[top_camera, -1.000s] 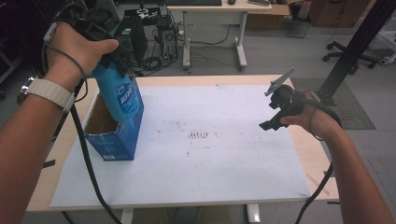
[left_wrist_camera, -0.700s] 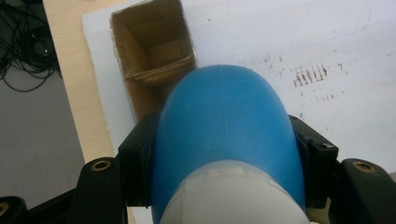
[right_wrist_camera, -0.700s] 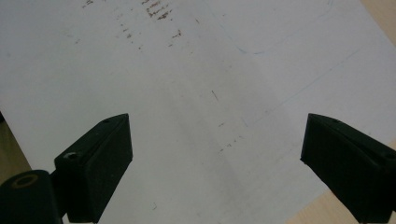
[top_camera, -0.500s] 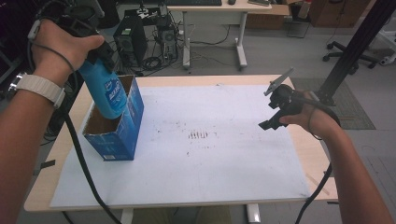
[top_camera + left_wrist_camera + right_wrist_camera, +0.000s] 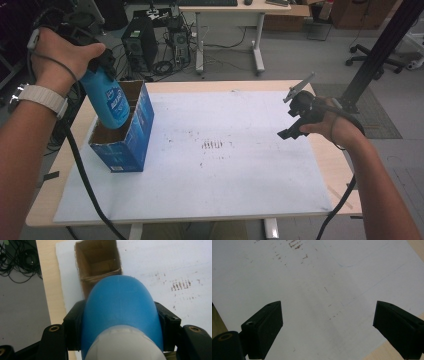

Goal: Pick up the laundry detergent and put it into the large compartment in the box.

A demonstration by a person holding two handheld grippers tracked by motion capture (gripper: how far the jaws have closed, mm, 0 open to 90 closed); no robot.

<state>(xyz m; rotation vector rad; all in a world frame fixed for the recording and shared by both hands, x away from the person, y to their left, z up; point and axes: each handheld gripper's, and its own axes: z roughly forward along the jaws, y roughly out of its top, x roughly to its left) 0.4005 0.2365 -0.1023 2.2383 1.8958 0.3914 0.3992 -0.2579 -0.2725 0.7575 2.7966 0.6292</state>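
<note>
While the left gripper [image 5: 92,65] pinches the blue bottle [image 5: 107,100] above the open cardboard box [image 5: 125,145] at the table's left, it should keep the bottle upright and centred between the walls; the right gripper [image 5: 295,117] hovers spread at far right.

Grey floor [image 5: 300,55]; white desk [image 5: 235,12] behind; computer tower [image 5: 134,42] amid cables; office chair [image 5: 380,57] at right.
</note>
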